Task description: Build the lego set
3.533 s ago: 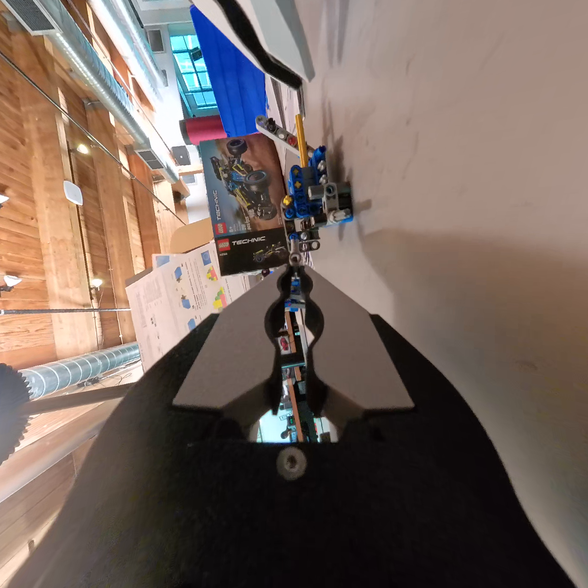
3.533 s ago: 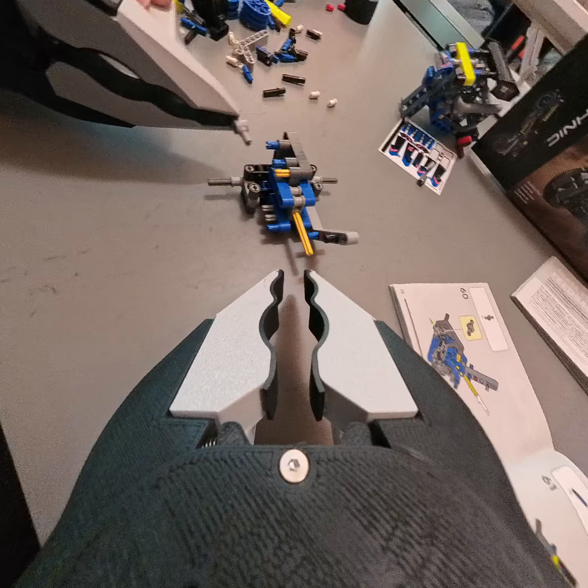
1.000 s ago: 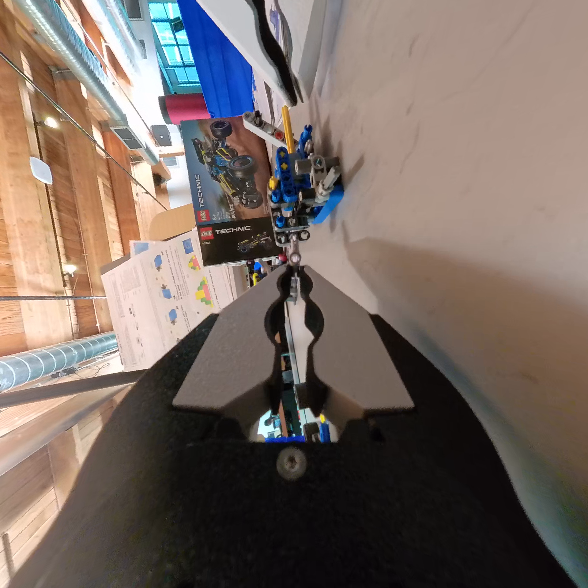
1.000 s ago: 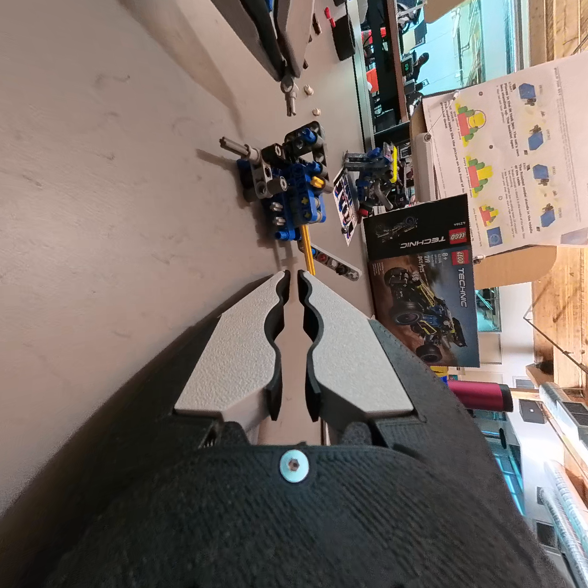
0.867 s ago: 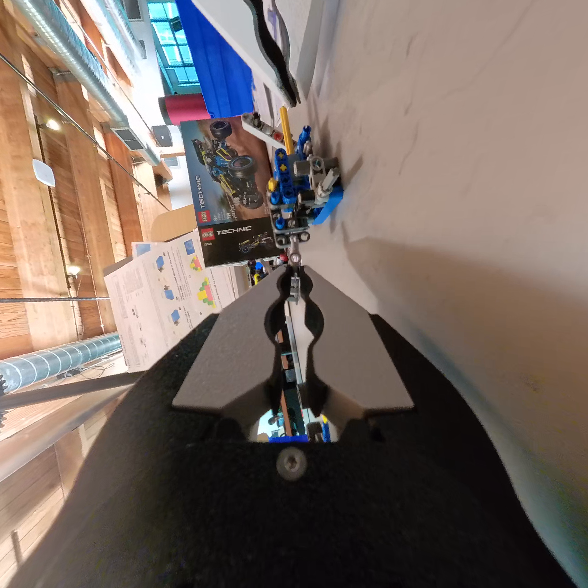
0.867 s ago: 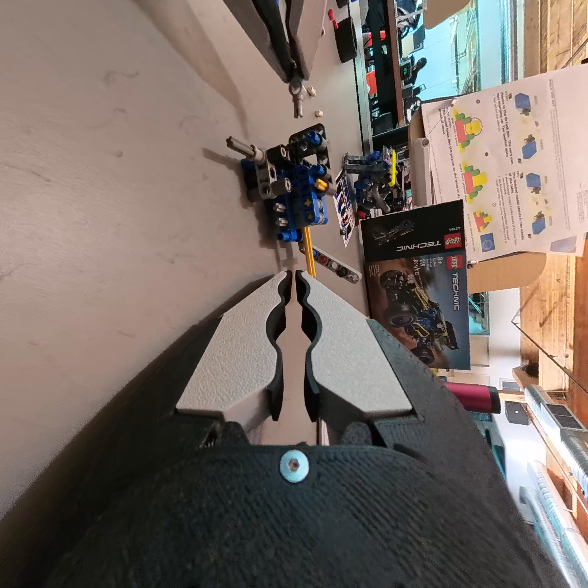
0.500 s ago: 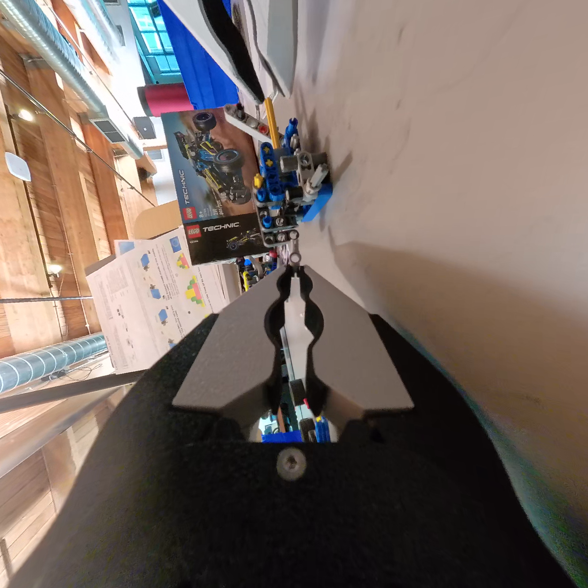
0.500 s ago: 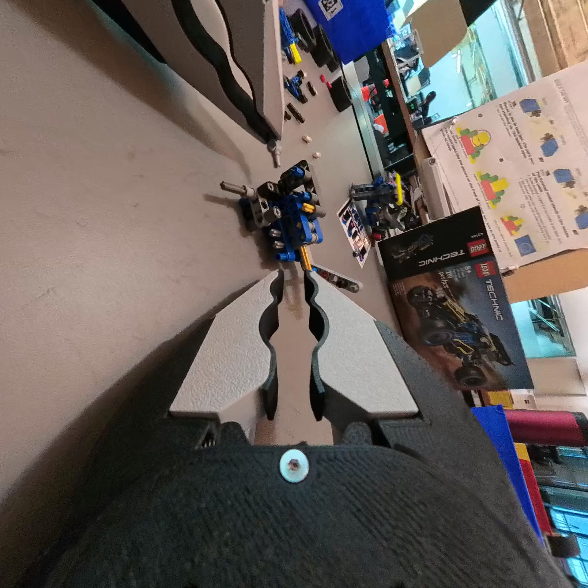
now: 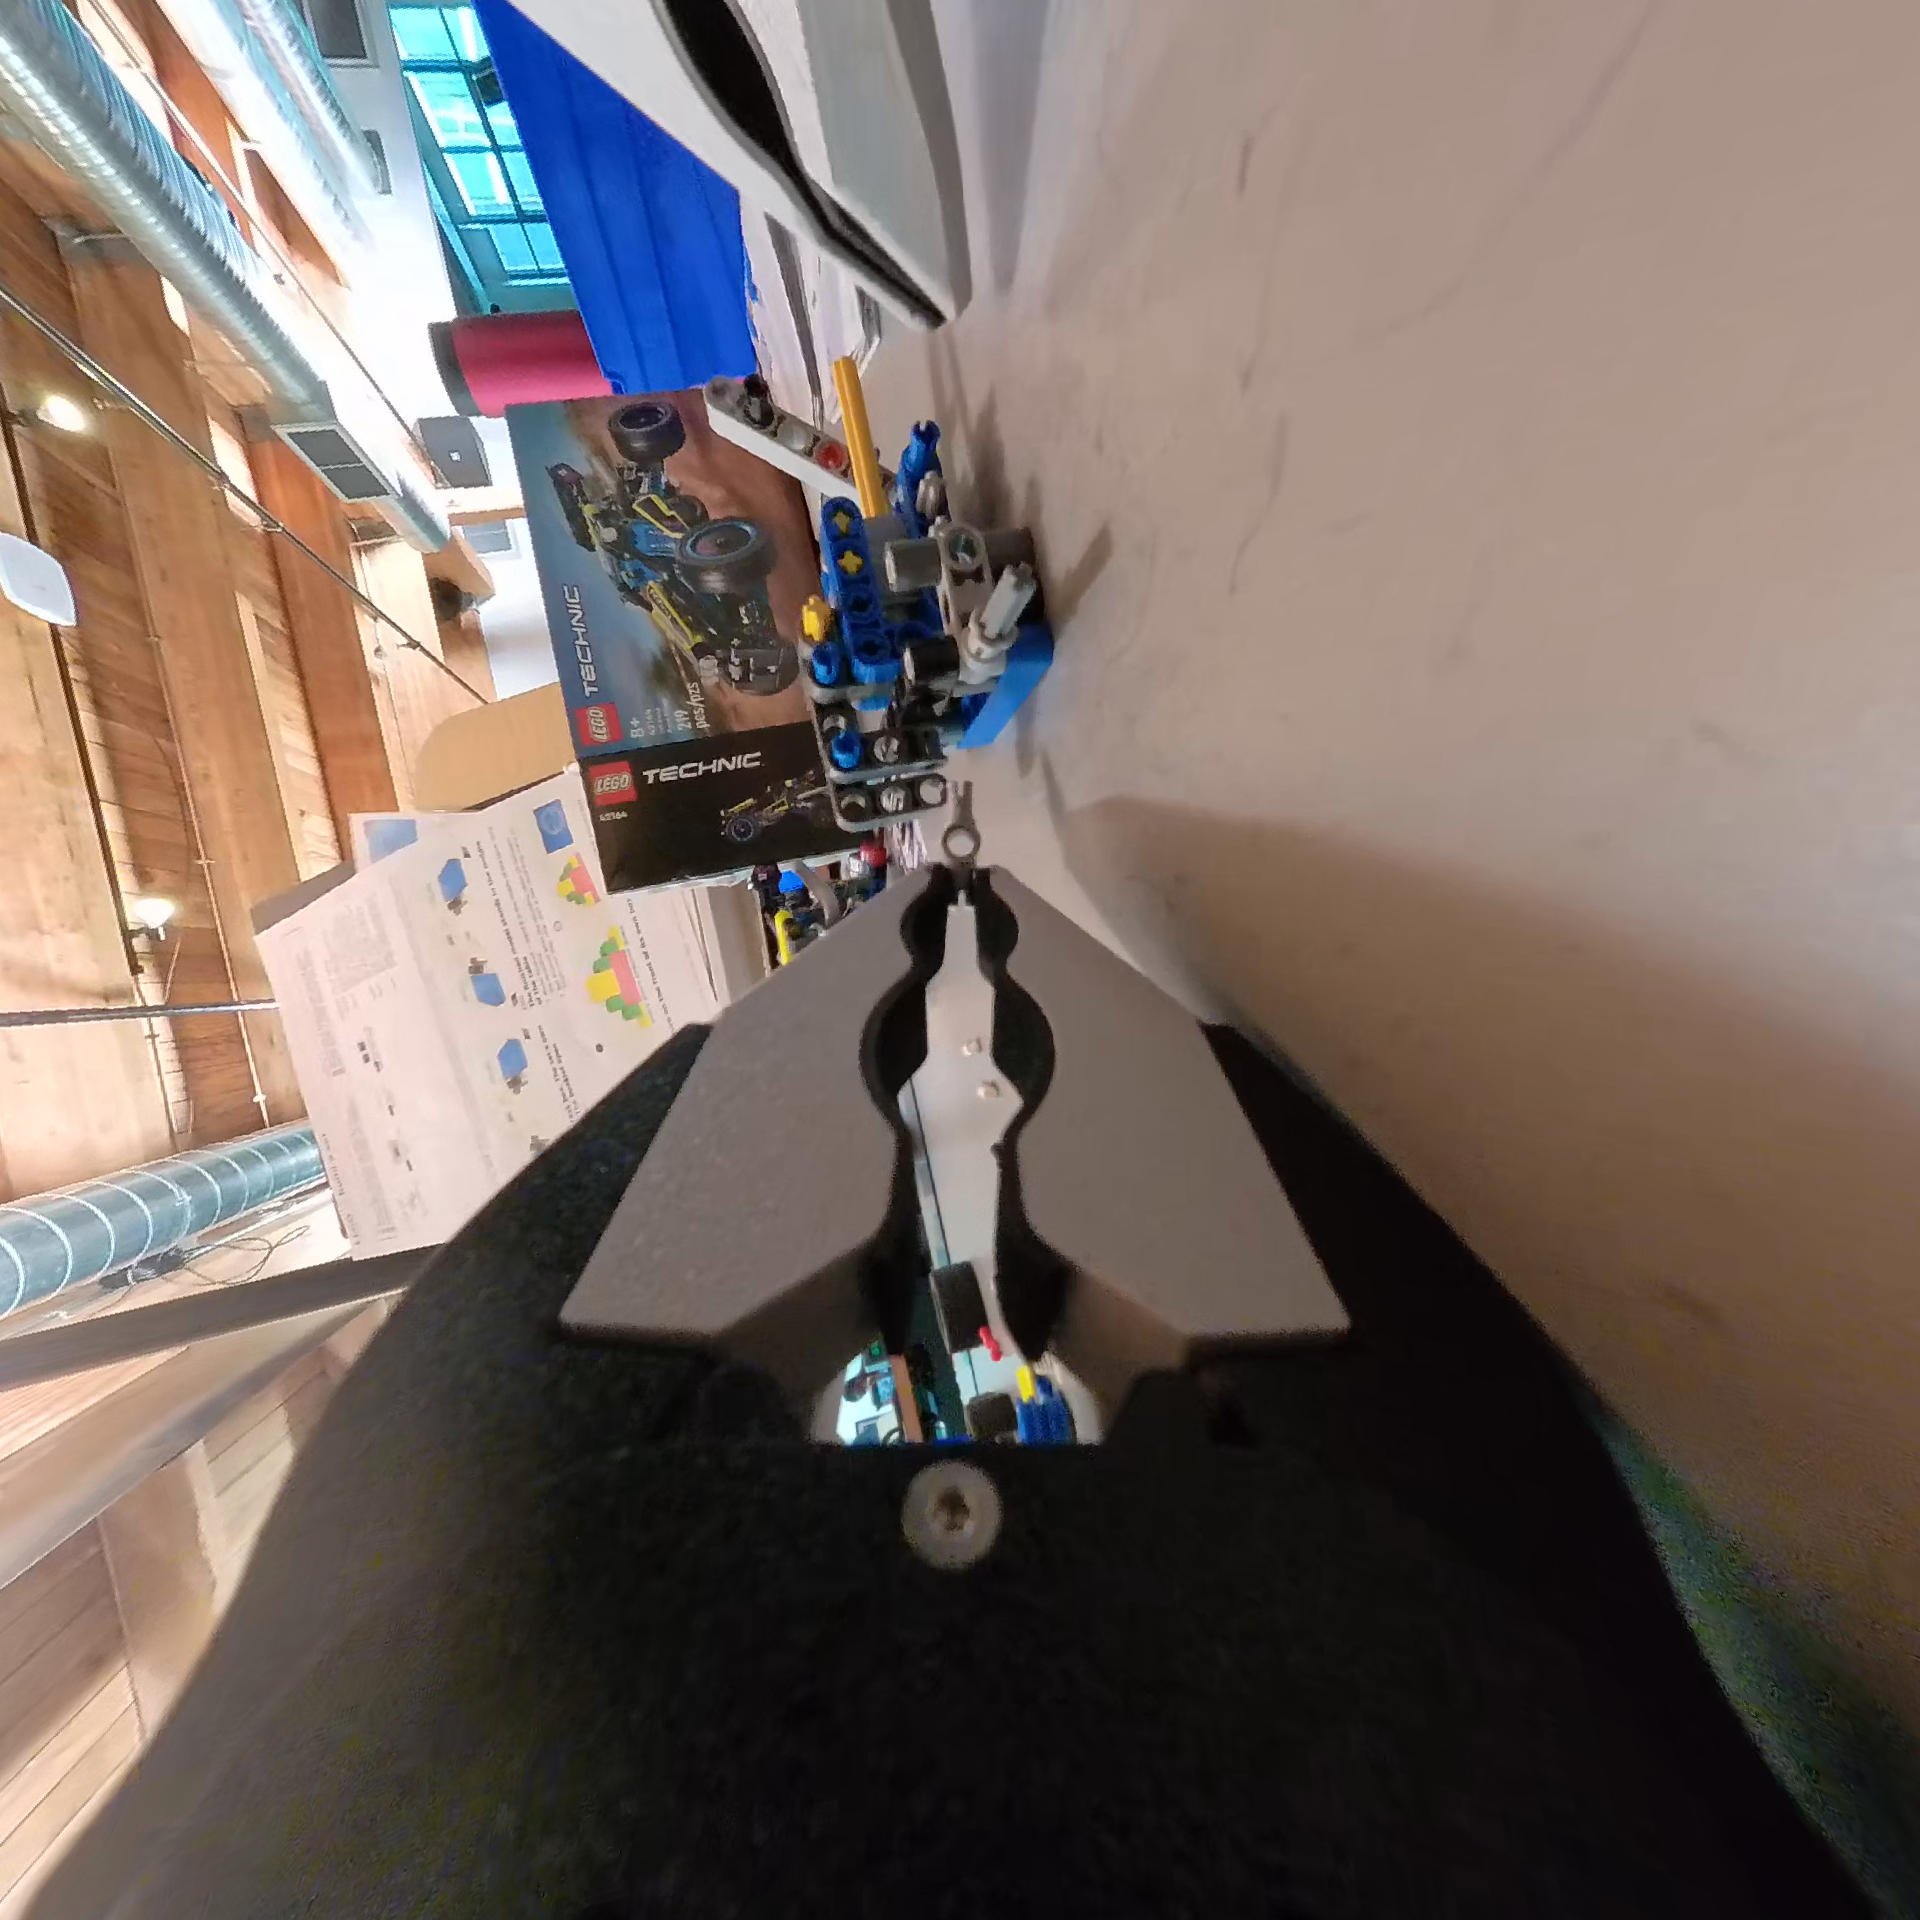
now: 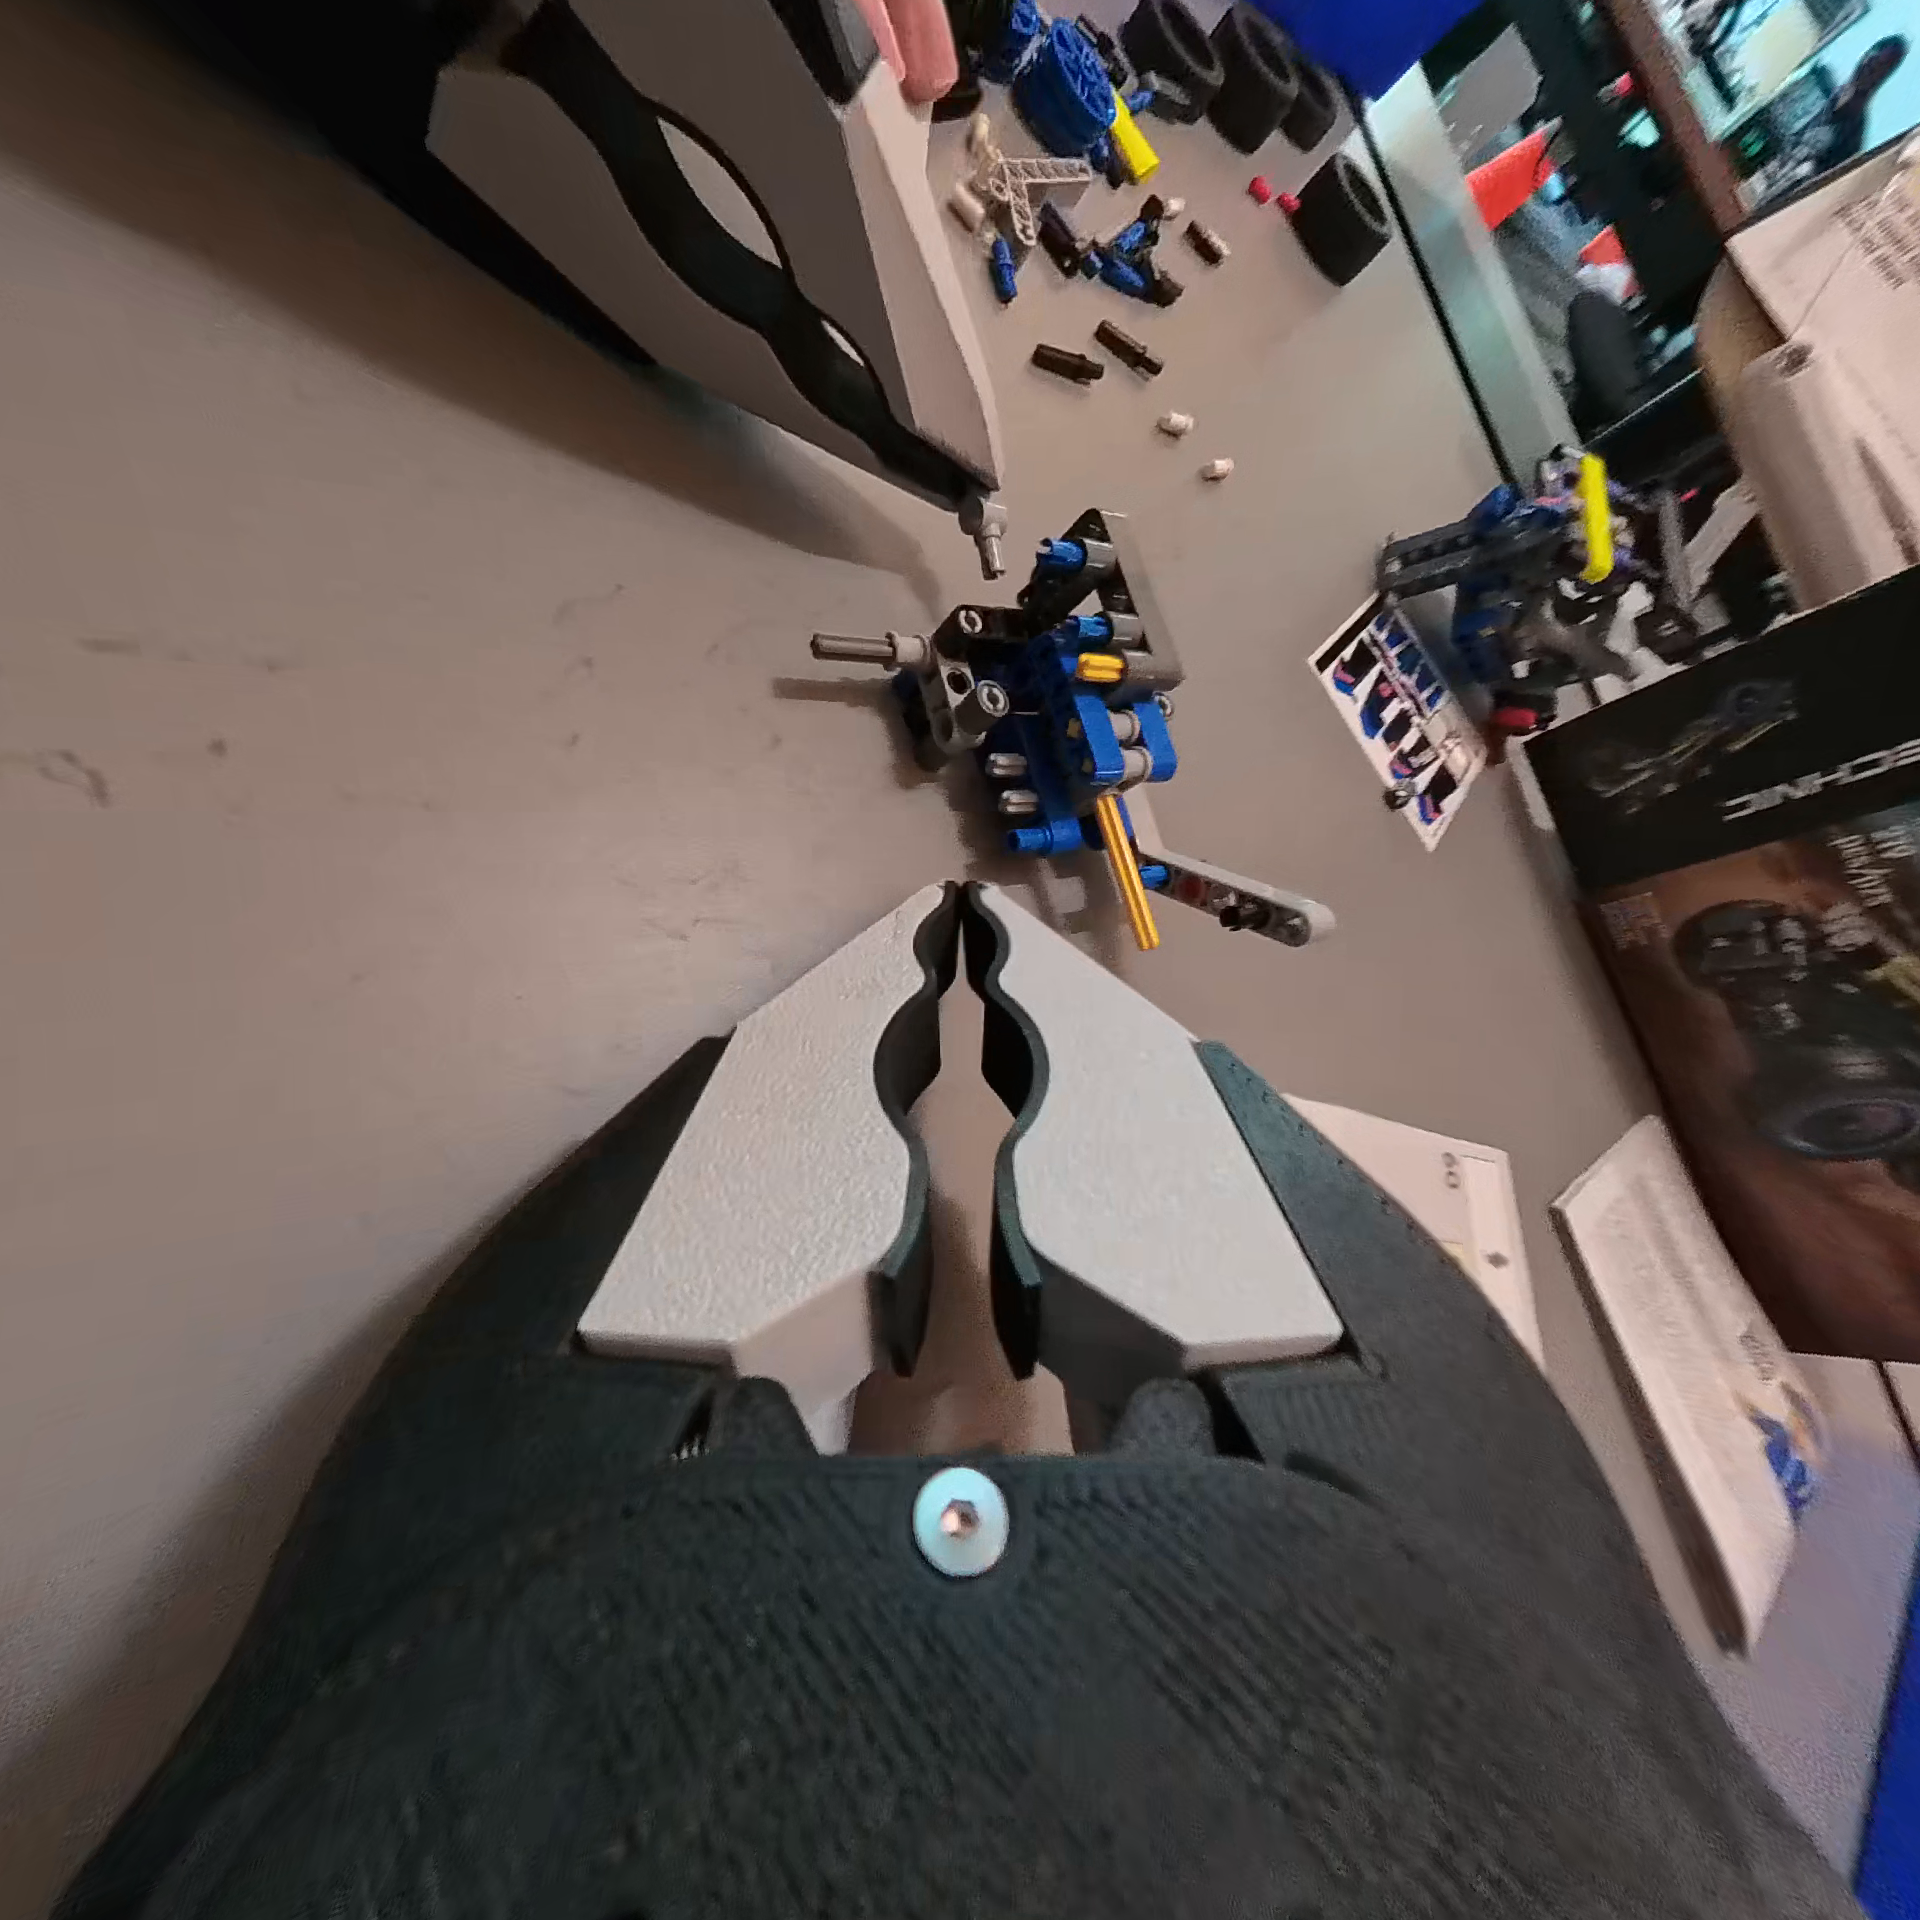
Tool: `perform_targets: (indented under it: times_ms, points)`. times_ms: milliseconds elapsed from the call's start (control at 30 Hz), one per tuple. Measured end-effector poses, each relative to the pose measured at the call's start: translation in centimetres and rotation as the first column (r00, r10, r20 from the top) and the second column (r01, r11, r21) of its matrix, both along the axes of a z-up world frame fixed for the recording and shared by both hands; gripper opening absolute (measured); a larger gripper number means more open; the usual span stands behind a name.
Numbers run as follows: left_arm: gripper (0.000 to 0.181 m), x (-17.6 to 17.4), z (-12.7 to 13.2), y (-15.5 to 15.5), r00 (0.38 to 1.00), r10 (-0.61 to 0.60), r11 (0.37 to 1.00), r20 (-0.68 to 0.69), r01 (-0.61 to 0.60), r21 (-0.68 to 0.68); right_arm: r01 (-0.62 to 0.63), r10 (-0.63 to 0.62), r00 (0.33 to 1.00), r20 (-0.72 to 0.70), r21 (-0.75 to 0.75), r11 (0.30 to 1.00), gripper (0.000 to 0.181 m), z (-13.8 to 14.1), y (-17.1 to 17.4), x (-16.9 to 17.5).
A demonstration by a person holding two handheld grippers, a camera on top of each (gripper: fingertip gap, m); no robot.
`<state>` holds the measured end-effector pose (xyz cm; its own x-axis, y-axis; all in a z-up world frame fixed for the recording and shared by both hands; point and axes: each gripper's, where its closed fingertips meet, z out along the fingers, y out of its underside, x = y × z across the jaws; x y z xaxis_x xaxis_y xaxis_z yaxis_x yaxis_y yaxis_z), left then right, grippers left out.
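Left wrist view: small grey pin point(image 9: 958, 834) is pinched by left tongs point(image 9: 958, 883), its rear hidden; right tongs point(image 10: 957, 902) are pressed together, empty, near blue assembly point(image 10: 1049, 717) on worktop point(image 10: 416, 675).

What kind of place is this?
Probably an open workshop or lab: wooden walls with exposed ducting, and a grey table strewn with loose Lego parts.

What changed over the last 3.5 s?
The right tool closed from a small gap to tips touching, empty, and swung its view around. The left tool kept gripping the small grey pin near the blue assembly, which tipped slightly but stayed put on the table.
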<state>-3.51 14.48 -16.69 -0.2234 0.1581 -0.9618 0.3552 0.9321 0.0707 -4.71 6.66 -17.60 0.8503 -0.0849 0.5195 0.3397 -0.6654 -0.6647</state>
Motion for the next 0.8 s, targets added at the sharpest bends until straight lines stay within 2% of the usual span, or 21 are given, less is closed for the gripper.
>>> perform_targets:
  times_ms: [267, 467, 633, 800]
  points:
    - [0.002, 0.0, -0.2, 0.1, 1.0, 0.005, 1.0, -0.018, -0.006, -0.016, 0.027, -0.027, 0.986, -0.166, 0.001, 1.0, 0.0, -0.3, -0.3, -1.1]
    - [0.002, -0.4, 0.2, -0.1, 1.0, -0.004, 1.0, 0.012, 0.005, -0.023, 0.054, -0.046, 0.948, -0.314, 0.019, 0.998, 0.023, 0.1, -0.5, -2.3]
    - [0.001, -2.4, 2.8, -2.2, 0.983, -0.12, 0.989, 0.141, 0.131, -0.073, 0.068, -0.03, 0.952, -0.303, 0.116, 0.991, 0.019, 2.4, 1.1, -3.4]
    - [0.001, -3.9, 3.0, -3.8, 0.959, -0.201, 0.978, 0.201, 0.207, -0.01, 0.015, 0.054, 0.951, -0.305, 0.219, 0.976, 0.017, 3.8, 2.4, -4.1]
